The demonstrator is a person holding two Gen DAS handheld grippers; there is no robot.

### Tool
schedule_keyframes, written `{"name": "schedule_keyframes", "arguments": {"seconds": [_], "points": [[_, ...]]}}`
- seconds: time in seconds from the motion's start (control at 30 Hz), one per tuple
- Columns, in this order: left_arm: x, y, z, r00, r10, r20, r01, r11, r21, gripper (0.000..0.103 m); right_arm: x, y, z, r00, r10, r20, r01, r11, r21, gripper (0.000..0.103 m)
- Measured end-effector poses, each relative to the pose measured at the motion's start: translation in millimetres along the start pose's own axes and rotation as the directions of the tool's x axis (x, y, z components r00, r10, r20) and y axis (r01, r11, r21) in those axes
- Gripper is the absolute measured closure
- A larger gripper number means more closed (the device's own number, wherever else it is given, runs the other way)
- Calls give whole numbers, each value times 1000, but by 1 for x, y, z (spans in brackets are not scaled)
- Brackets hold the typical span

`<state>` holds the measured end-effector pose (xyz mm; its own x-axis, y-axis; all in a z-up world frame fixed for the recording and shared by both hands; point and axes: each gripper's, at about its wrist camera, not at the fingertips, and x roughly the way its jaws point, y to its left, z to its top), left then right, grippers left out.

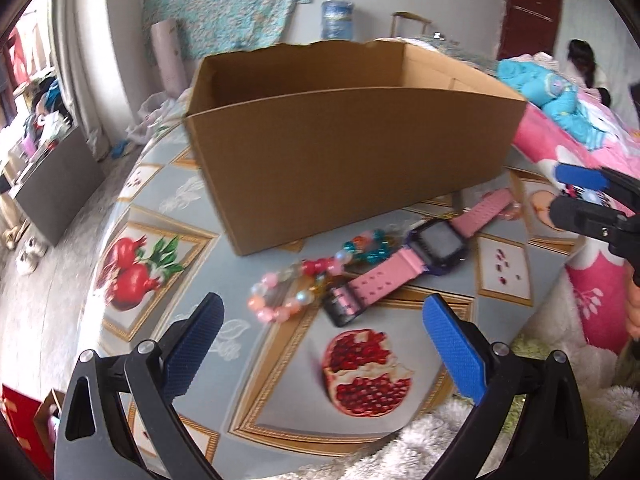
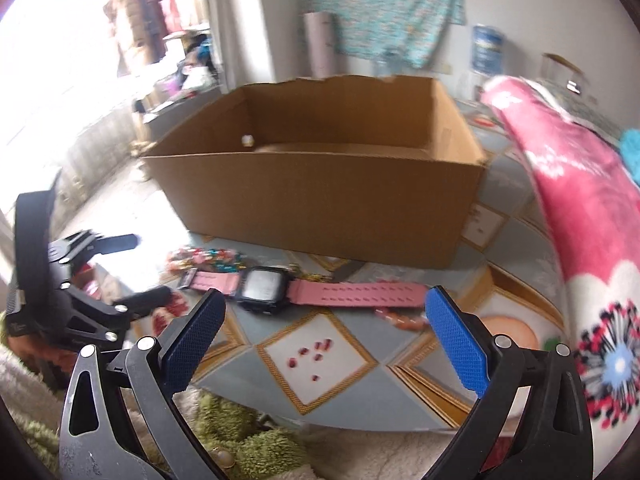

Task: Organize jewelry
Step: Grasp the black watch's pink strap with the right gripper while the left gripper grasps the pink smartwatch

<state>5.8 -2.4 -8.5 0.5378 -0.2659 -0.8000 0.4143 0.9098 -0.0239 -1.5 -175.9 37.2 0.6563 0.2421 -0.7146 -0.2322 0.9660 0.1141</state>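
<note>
Jewelry lies loose on the patterned tabletop [image 1: 172, 200], in front of both grippers and held by neither. Left gripper [image 1: 324, 340] hovers with its jaws spread wide, nothing between the 2 blue pads. Just ahead of them sits a pink bead bracelet [image 1: 276, 296], touching a strand of red and teal beads [image 1: 356, 252] beyond it. A pink-strapped watch [image 1: 436, 244] with a dark square face lies diagonally beside the beads, its buckle end near the bracelet.

Right gripper [image 2: 324, 336] is also spread wide and empty, hovering above the table. The watch [image 2: 264, 288] lies flat just past its pads, strap stretched toward the right-hand pad, with the blurred bead cluster [image 2: 208, 262] behind it.

Behind the jewelry stands an open cardboard box [image 1: 344, 152], its near wall close to the beads. A small pale object [image 2: 248, 141] shows inside it, too small to identify. A pink blanket [image 2: 580, 208] is beside the table.
</note>
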Motion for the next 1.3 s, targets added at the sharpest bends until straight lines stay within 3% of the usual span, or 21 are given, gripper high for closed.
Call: {"name": "schedule_keyframes", "arguments": {"seconds": [0.1, 0.27, 0.33, 0.6, 0.7, 0.73, 0.9, 1.07, 1.17, 1.3], "points": [[1, -8, -1, 999, -29, 25, 28, 998, 50, 7, 9, 13, 6, 997, 71, -15, -73, 993, -96, 8], [2, -15, -2, 998, -42, 54, 35, 993, 116, 25, 33, 36, 14, 991, 114, -73, -129, 957, -258, 27], [0, -19, 2, 997, -46, 67, 37, 991, 130, 31, 45, 40, 14, 987, 120, -109, -148, 941, -304, 28], [-5, -15, 2, 992, -81, 93, 68, 988, 136, 48, 73, 54, 4, 978, 79, -191, -164, 861, -481, 33], [-7, -15, 2, 991, -92, 96, 77, 985, 151, 56, 84, 59, 1, 974, 49, -222, -163, 831, -532, 46], [-7, -16, 3, 991, -93, 98, 77, 984, 159, 56, 88, 59, -1, 969, 44, -244, -173, 826, -537, 51], [-9, -21, 5, 988, -111, 104, 86, 972, 220, 56, 89, 56, -2, 962, 52, -269, -198, 809, -554, 52], [-5, -32, 5, 988, -118, 102, 84, 954, 289, 56, 95, 36, 8, 926, 159, -343, -307, 845, -438, 52], [1, -43, 5, 992, -91, 91, 56, 943, 329, 56, 97, 29, 16, 901, 217, -376, -362, 853, -377, 52], [9, -57, 3, 995, -5, 98, -36, 915, 403, 56, 102, 21, 24, 873, 275, -404, -417, 849, -323, 52]]}}
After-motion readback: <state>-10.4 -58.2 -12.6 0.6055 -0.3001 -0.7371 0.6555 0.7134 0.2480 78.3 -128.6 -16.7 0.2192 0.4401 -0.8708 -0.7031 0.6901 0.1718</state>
